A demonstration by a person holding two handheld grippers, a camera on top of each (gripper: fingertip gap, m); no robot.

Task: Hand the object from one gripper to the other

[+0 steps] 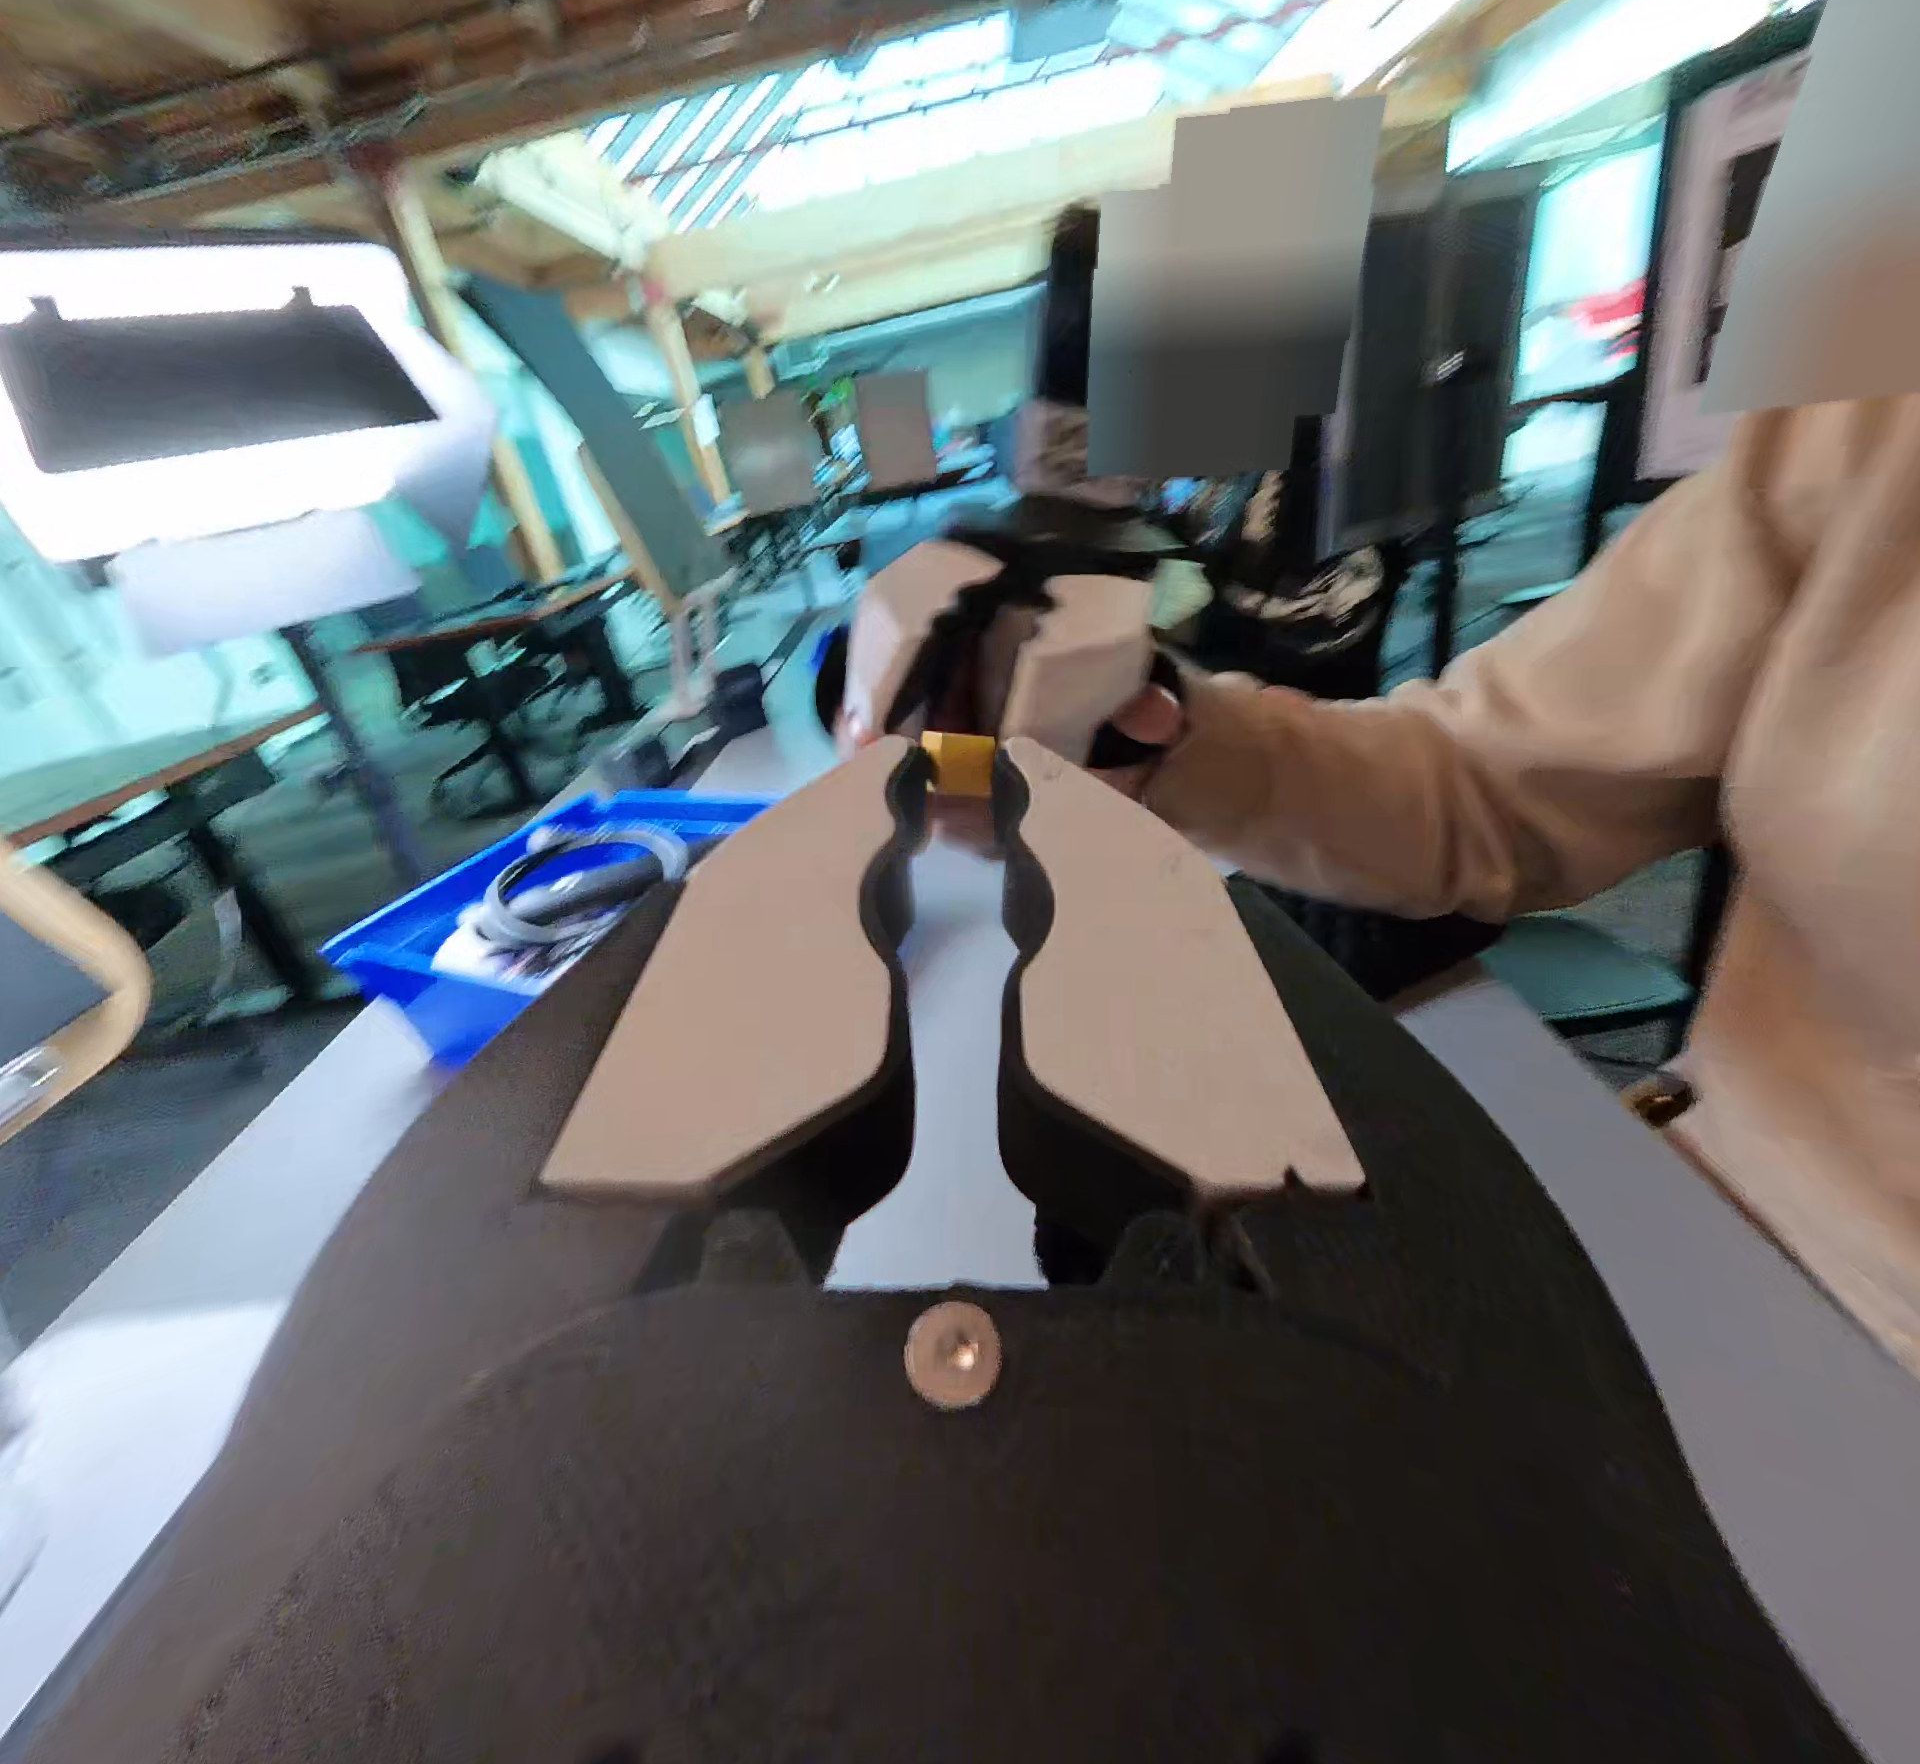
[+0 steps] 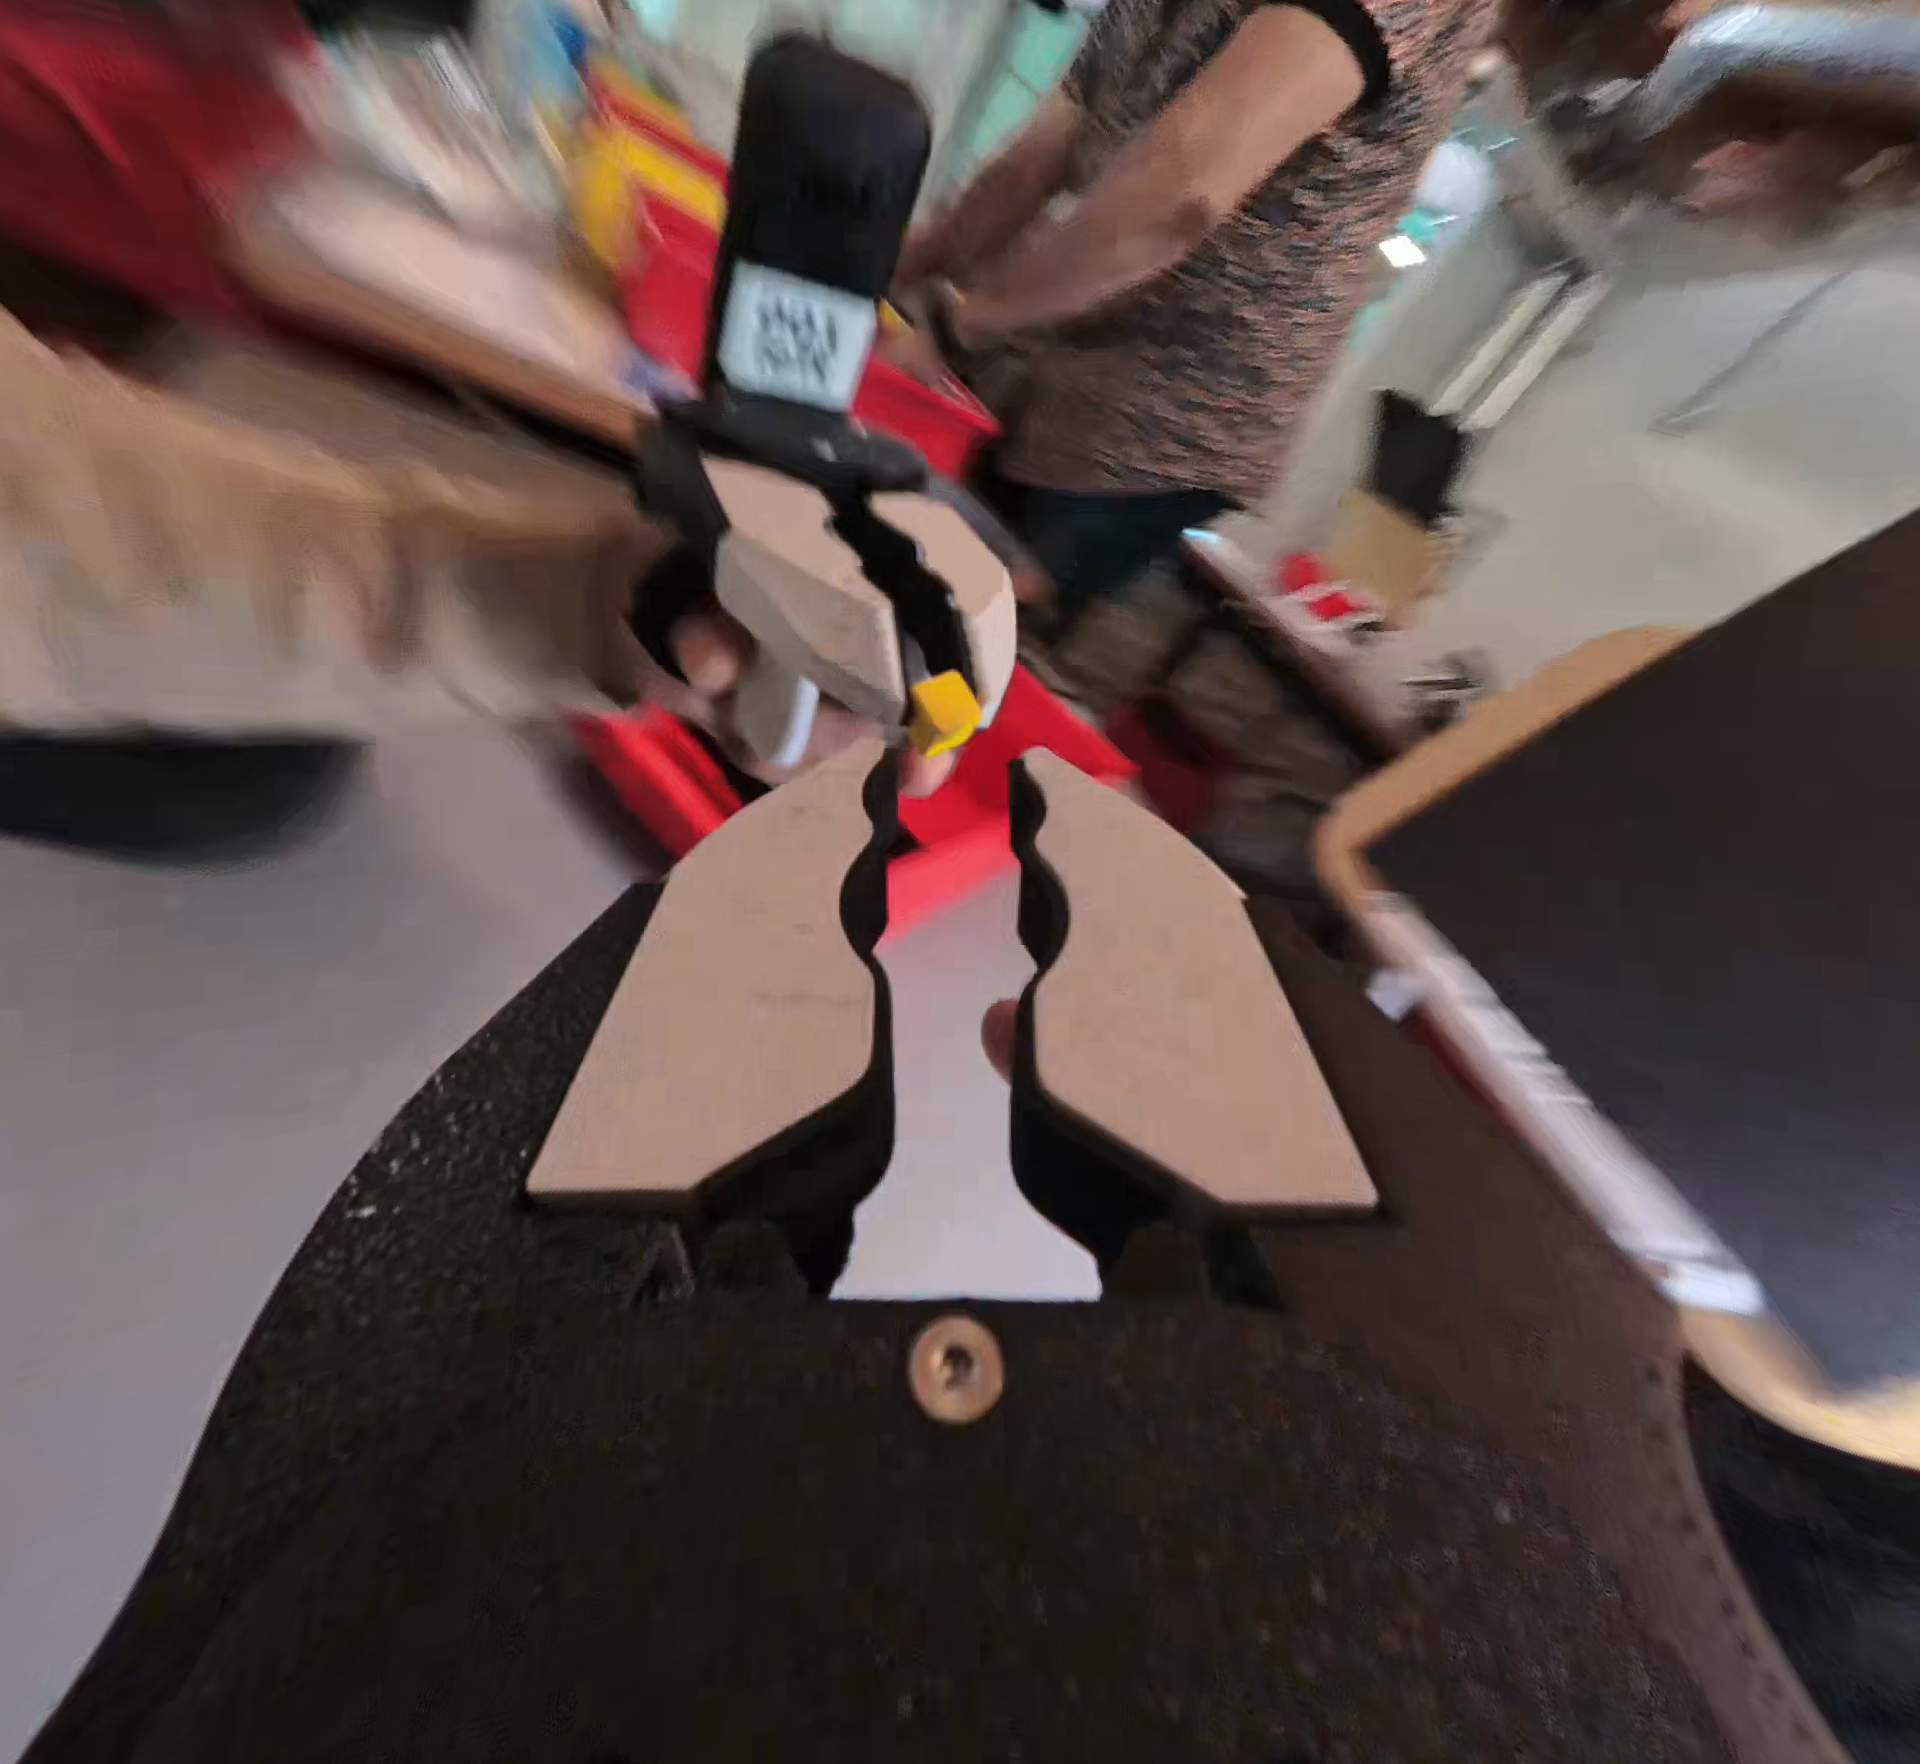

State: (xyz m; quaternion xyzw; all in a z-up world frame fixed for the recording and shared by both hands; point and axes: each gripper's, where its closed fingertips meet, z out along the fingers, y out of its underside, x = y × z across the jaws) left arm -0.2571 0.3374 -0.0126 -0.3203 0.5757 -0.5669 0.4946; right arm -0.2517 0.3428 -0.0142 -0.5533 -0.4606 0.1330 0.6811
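While the left gripper pinches the yellow block, the right gripper faces it, fingers parted.

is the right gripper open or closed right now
Open. The right gripper shows an empty gap between its fingertips, while the yellow block sits just beyond, pinched by the left gripper.

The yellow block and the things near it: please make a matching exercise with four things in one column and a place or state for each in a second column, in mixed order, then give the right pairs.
Things:
1. yellow block
2. left gripper
3. right gripper
4. blue bin

Places or states:
A. jaws open, nothing between them
B. stands on the table, left of the left gripper, with cables inside
C. clamped between two fingertips
D. jaws shut on a small thing

Pairs: 1-C, 2-D, 3-A, 4-B
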